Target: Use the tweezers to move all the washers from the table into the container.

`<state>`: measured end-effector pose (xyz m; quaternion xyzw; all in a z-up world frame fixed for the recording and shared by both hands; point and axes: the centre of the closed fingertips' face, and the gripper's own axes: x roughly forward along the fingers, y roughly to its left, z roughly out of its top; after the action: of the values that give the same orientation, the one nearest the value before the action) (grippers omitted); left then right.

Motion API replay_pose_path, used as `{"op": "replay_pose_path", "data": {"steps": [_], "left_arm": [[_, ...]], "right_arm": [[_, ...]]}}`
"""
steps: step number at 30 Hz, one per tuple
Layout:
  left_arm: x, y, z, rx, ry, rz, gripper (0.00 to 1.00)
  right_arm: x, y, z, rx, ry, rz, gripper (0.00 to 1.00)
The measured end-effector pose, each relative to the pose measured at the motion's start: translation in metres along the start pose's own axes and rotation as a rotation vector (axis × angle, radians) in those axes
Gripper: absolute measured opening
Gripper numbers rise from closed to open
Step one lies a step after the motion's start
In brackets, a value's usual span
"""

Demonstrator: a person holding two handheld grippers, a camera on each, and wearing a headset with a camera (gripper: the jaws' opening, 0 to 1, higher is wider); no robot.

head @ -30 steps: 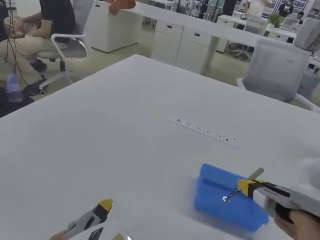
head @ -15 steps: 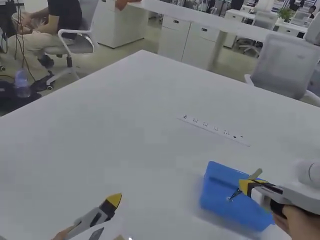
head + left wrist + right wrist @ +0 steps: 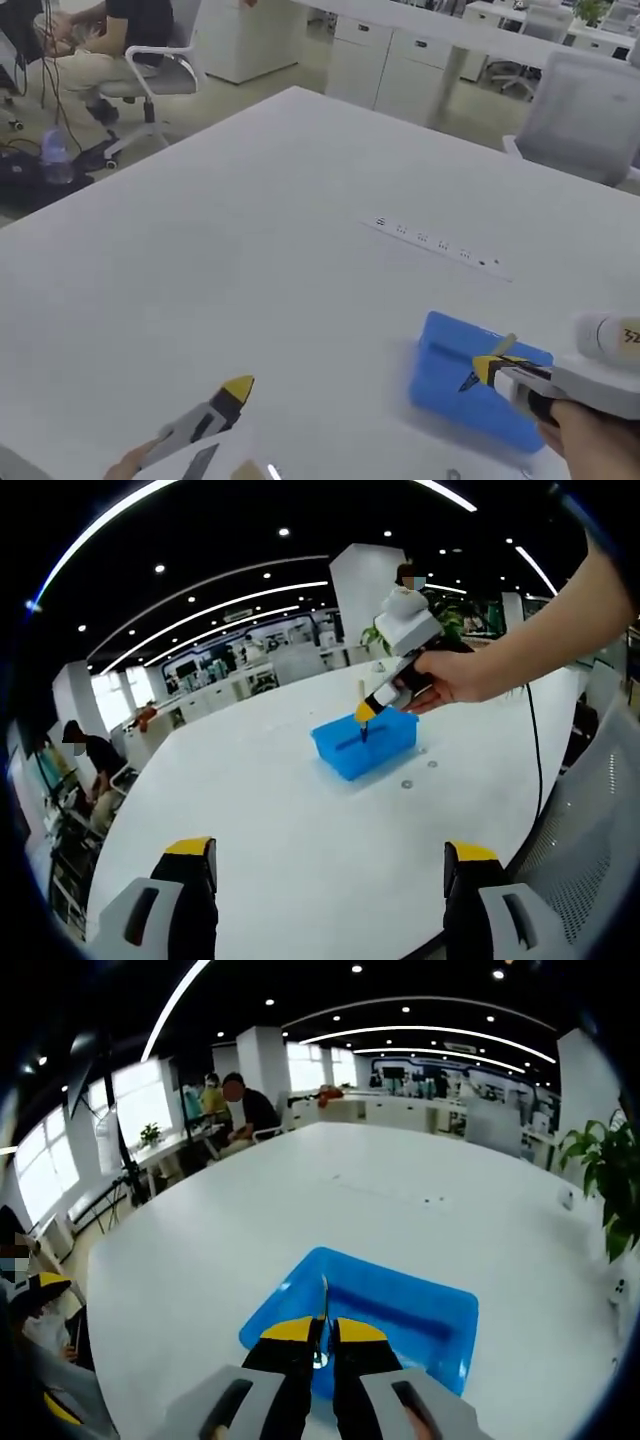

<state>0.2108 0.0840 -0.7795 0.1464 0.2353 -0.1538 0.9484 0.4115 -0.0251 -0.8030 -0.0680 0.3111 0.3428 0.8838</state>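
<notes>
Right gripper (image 3: 322,1334), jaws nearly closed, clamps thin metal tweezers (image 3: 323,1300) whose tips point into the blue rectangular plastic container (image 3: 400,1310); whether they pinch a washer is unclear. Left gripper (image 3: 325,850) has its jaws spread wide, holding nothing. Its view adds two small metal washers (image 3: 406,783) on the white table (image 3: 300,820), just beside the container.
</notes>
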Motion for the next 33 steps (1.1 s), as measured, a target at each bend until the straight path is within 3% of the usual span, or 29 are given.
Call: {"op": "replay_pose_path", "data": {"steps": [20,33], "left_arm": [[0.002,-0.001,-0.004,0.008,0.024,-0.005,0.97],[0.001,0.0,-0.004,0.017,0.022,0.007,0.97]], "right_arm": [[0.009,-0.014,-0.009,0.006,0.022,-0.002,0.03],[-0.021,-0.004,0.021,0.011,-0.079,0.02,0.03]]}}
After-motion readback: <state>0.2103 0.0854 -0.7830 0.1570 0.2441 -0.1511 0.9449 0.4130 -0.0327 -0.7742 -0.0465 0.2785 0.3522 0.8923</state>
